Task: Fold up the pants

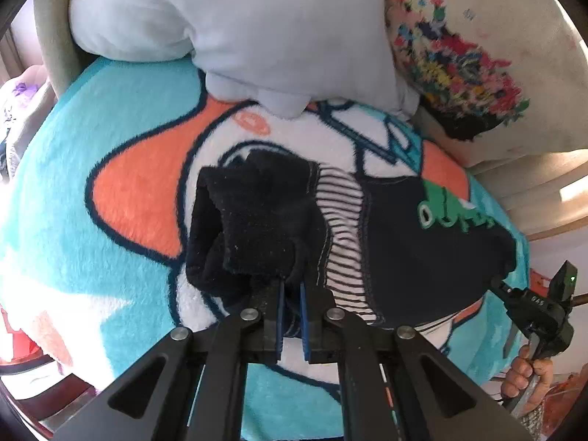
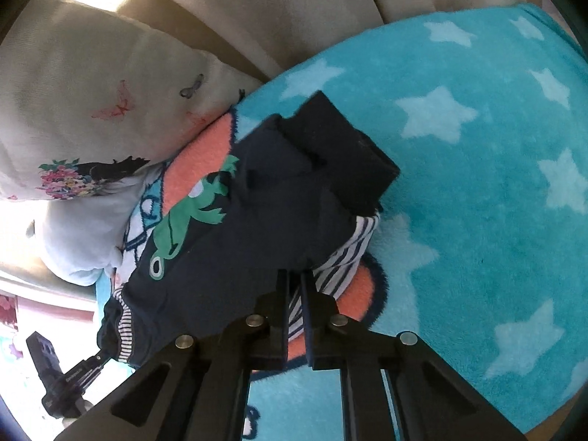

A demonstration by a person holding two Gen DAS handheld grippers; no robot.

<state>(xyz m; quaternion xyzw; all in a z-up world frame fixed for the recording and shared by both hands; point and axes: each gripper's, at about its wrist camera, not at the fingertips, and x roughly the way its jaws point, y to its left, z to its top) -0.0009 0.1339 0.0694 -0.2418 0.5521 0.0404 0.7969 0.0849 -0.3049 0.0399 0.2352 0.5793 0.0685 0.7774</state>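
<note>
**A:** How are your two grips sitting?

**B:** Your left hand-held gripper is pitched steeply down at the bed, its blue-lined jaws drawn almost together with a bunch of dark fabric pinched between them. That fabric is the ribbed black end of the navy pants, which rises in a lump straight ahead of the fingertips. The striped lining shows just to the right of that lump.

**A:** And your other side?

**B:** Your right hand-held gripper also tilts sharply downward, jaws closed on the pants' edge, where the navy cloth and the striped lining meet. Ahead of it and slightly right lies the black ribbed cuff, folded flat.

**A:** Where do the pants lie overall?

**B:** Spread between your two tools on the turquoise fleece blanket with pale stars and an orange patch. The green frog print sits ahead and to the left of your right tool. From the left wrist camera you can see your right hand wrapped round the other tool's handle, low at the far right, its tip touching the pants' corner.

**A:** Anything beyond the garment?

**B:** A pale blue pillow lies past the pants, ahead of your left tool, and a flowered cushion sits ahead to its right.
</note>
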